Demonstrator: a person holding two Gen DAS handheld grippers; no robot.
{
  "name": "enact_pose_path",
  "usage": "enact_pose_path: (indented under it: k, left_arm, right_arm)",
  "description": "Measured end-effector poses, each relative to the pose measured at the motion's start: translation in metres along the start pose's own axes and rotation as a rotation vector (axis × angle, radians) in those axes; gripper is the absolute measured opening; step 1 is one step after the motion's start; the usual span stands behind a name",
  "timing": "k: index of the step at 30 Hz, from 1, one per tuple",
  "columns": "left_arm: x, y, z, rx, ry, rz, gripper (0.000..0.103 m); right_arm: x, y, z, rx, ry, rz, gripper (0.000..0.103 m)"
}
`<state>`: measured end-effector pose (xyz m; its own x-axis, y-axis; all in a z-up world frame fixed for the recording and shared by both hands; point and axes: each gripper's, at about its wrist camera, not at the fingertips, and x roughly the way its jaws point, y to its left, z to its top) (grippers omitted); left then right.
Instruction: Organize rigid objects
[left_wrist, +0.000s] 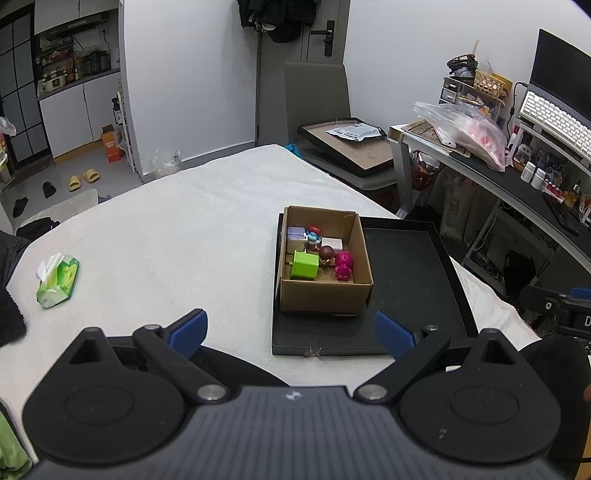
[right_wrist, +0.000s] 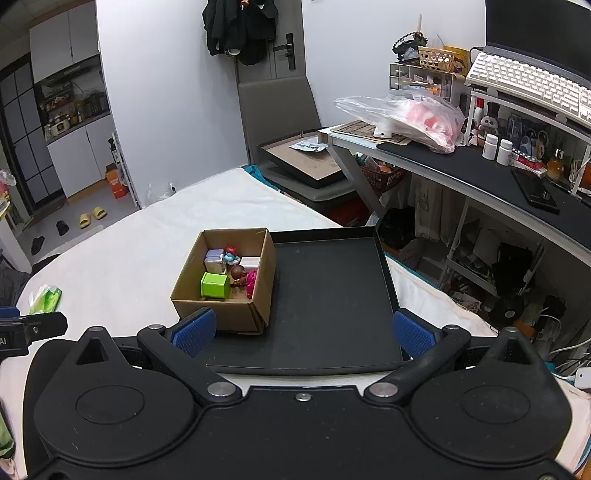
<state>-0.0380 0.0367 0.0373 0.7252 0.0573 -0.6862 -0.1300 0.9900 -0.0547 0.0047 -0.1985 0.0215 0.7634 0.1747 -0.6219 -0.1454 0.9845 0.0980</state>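
An open cardboard box (left_wrist: 321, 299) (right_wrist: 225, 312) stands at the left end of a black tray (left_wrist: 406, 280) (right_wrist: 332, 295) on a white-covered table. Inside lie a green cube (left_wrist: 304, 264) (right_wrist: 215, 285), a pink figure (left_wrist: 343, 265) (right_wrist: 252, 282), a brown figure (left_wrist: 326, 254) (right_wrist: 238, 274), a blue and red figure (left_wrist: 313, 234) (right_wrist: 231, 254) and small white and lilac blocks (left_wrist: 296, 238) (right_wrist: 215, 260). My left gripper (left_wrist: 291, 334) is open and empty, short of the tray's near edge. My right gripper (right_wrist: 303, 332) is open and empty over the tray's near part.
A green tissue pack (left_wrist: 58, 277) (right_wrist: 44, 299) lies on the table's left. A cluttered desk (right_wrist: 480, 162) stands right of the table, with a grey chair (right_wrist: 280, 122) carrying a tilted tray behind. The other gripper's edge shows at the side of each view.
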Motion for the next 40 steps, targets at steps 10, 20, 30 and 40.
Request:
enact_pose_path:
  k: [10, 20, 30, 40]
  left_arm:
    - [0.0029, 0.0004, -0.0022, -0.001, 0.007, 0.004, 0.097]
    - [0.0035, 0.0015, -0.0022, -0.006, 0.007, 0.004, 0.097]
    - [0.0058, 0.0035, -0.0042, -0.017, 0.004, 0.008, 0.097]
    - [0.0041, 0.0018, -0.0058, -0.008, -0.003, 0.001, 0.097]
  right_arm:
    - [0.0020, 0.0008, 0.0004, -0.005, 0.003, 0.001, 0.103]
    - [0.0023, 0.0017, -0.0008, -0.008, 0.002, -0.001, 0.103]
    - [0.0028, 0.0029, -0.0024, -0.017, 0.004, -0.007, 0.103]
    - [0.0044, 0.0013, -0.0017, -0.008, 0.015, 0.010, 0.103]
